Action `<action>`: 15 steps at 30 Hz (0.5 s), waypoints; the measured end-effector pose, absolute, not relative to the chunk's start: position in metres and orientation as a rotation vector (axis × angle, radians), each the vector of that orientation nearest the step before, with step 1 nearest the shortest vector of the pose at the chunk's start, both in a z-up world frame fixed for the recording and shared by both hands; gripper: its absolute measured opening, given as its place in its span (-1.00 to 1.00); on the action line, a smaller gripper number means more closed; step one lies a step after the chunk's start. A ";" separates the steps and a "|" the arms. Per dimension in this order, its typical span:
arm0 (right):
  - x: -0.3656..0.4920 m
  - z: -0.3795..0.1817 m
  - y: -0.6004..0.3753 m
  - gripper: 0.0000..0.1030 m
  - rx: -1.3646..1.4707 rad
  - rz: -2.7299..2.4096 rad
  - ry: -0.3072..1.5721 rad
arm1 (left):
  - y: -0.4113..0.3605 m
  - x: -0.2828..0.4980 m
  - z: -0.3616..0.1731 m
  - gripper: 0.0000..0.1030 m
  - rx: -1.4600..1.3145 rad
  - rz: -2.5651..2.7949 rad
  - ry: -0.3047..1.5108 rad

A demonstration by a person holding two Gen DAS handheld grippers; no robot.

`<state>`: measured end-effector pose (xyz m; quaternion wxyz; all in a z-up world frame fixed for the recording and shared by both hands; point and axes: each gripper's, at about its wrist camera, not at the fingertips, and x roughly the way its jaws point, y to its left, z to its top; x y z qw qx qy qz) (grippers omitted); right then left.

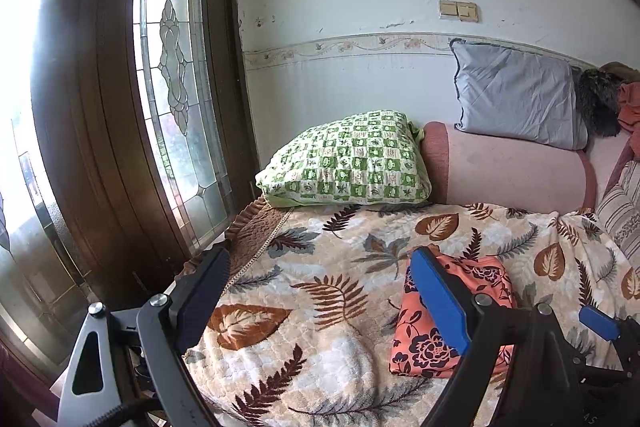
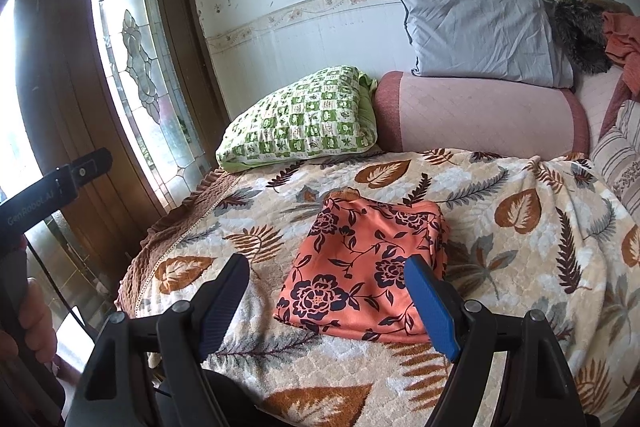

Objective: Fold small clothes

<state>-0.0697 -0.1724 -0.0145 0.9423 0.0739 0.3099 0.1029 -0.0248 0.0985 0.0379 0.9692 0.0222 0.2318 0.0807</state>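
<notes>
An orange garment with dark flower print (image 2: 360, 263) lies folded into a neat rectangle on the leaf-patterned blanket (image 2: 520, 227). It also shows in the left wrist view (image 1: 480, 291), partly behind the blue pad. My right gripper (image 2: 326, 273) is open and empty, held above the near edge of the garment. My left gripper (image 1: 320, 263) is open and empty, held left of the garment over the blanket (image 1: 320, 307). The left gripper's body (image 2: 60, 183) shows at the left of the right wrist view.
A green checked pillow (image 2: 300, 119), a pink bolster (image 2: 480, 115) and a grey pillow (image 2: 480, 31) lie at the back against the wall. A pile of dark and orange clothes (image 2: 600, 39) sits at the far right. A wooden door with glass panel (image 1: 172, 87) stands left of the bed.
</notes>
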 end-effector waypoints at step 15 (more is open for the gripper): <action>-0.060 -0.021 -0.167 0.60 0.144 0.216 0.651 | 0.098 -0.014 0.031 0.78 0.047 0.163 0.489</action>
